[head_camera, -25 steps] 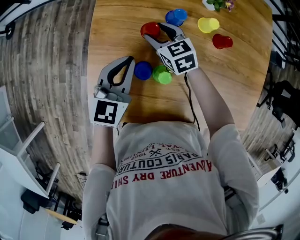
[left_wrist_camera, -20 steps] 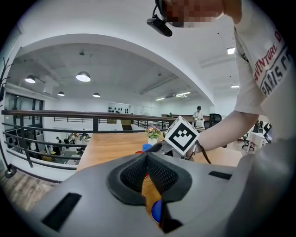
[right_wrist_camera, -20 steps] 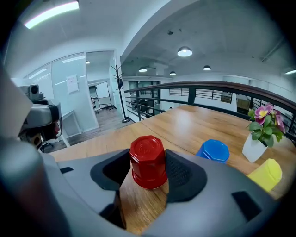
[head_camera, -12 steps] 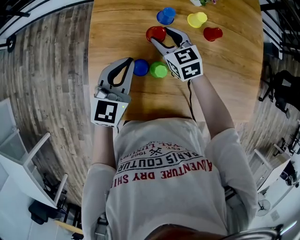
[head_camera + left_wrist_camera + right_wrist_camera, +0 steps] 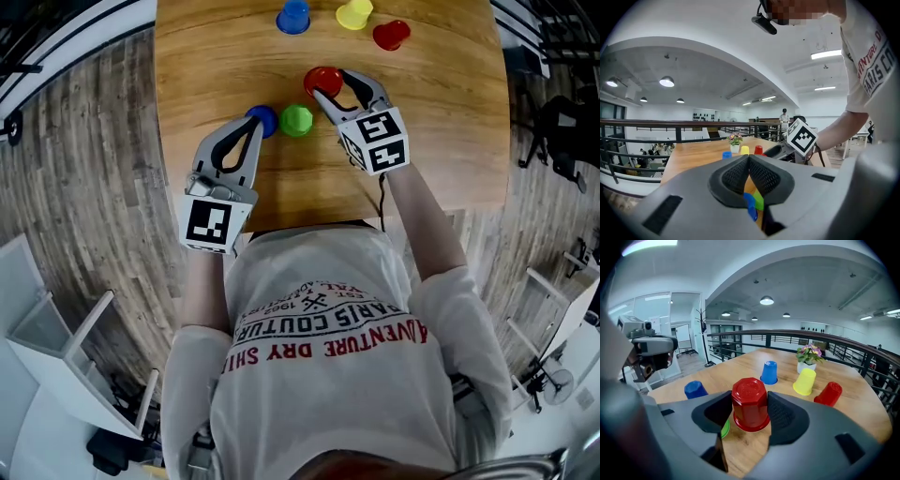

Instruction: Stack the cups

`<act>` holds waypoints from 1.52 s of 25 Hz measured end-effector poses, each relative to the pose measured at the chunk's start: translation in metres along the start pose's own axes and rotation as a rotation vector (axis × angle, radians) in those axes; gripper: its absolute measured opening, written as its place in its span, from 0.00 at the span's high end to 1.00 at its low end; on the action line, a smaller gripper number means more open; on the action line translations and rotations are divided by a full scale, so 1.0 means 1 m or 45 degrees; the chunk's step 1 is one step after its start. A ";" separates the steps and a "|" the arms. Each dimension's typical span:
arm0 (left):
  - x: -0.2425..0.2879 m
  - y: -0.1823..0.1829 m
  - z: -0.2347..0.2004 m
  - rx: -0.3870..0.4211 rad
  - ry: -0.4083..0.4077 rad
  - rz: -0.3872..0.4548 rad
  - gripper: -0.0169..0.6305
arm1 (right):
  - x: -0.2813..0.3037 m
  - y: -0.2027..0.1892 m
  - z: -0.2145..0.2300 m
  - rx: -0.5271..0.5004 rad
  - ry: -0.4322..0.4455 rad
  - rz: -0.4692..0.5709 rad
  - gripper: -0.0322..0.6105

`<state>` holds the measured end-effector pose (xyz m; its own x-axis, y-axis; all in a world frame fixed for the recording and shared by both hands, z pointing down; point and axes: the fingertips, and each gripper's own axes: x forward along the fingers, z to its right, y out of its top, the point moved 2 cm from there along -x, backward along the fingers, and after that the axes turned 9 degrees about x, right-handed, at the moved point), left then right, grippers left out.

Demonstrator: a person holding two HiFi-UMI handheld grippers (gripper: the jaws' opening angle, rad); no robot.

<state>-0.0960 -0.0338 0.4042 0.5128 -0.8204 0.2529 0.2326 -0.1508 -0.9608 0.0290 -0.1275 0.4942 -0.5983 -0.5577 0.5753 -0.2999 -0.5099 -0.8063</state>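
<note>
A round wooden table (image 5: 441, 141) stands on a grey plank floor (image 5: 84, 141), on a raised level edged by a dark railing (image 5: 787, 336). Nearest the camera is the person's white printed T-shirt (image 5: 319, 328), with both arms reaching out over the near edge of the table.

The left gripper (image 5: 253, 122) is over the near left part of the table. Its jaws are closed on each other, pads meeting at the tips, with nothing between them. The near blue cup (image 5: 263, 120) sits at its tip; whether they touch, I cannot tell. The green cup (image 5: 296, 119) is just beside that blue cup, on its right.

A little farther in and to the right, the right gripper (image 5: 336, 84) grips the held red cup (image 5: 322, 80). The cup is upside down, closed end up, with a pad pressed against each side. I cannot tell whether its rim is clear of the wood.

Well apart from these, along the far edge, are three more cups in a row: the far blue cup (image 5: 293, 17) standing mouth-down, the yellow cup (image 5: 353, 13) and the far red cup (image 5: 390, 35). Just behind the yellow cup is a small potted plant (image 5: 809, 357) with pink flowers.
</note>
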 end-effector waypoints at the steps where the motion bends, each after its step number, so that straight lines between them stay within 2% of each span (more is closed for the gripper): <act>1: -0.001 0.000 0.004 0.011 -0.011 0.004 0.95 | -0.005 -0.008 0.000 0.011 -0.013 -0.009 0.57; 8: -0.008 0.000 0.028 0.035 -0.067 0.016 0.95 | -0.031 -0.055 -0.003 0.082 -0.087 -0.067 0.57; 15: -0.014 -0.005 0.041 0.054 -0.108 0.000 0.95 | -0.035 -0.079 -0.011 0.161 -0.100 -0.081 0.57; 21: -0.012 -0.003 0.046 0.056 -0.122 -0.006 0.95 | -0.036 -0.079 -0.016 0.188 -0.057 -0.077 0.55; 23: -0.008 0.000 0.046 0.064 -0.126 -0.005 0.95 | -0.041 -0.070 -0.014 0.202 -0.051 -0.033 0.51; 27: 0.005 0.009 0.049 0.060 -0.122 -0.008 0.95 | -0.063 -0.040 -0.008 0.195 -0.012 0.111 0.50; 31: 0.031 0.024 0.055 0.059 -0.106 -0.003 0.95 | -0.079 -0.012 0.021 0.145 -0.013 0.207 0.50; 38: 0.079 0.040 0.064 0.037 -0.054 -0.036 0.95 | -0.075 -0.008 0.114 0.241 -0.132 0.143 0.50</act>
<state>0.0068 -0.0695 0.3926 0.5399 -0.7919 0.2854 0.2714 -0.1572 -0.9495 0.1611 -0.1567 0.4737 -0.5377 -0.6769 0.5027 -0.0853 -0.5495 -0.8311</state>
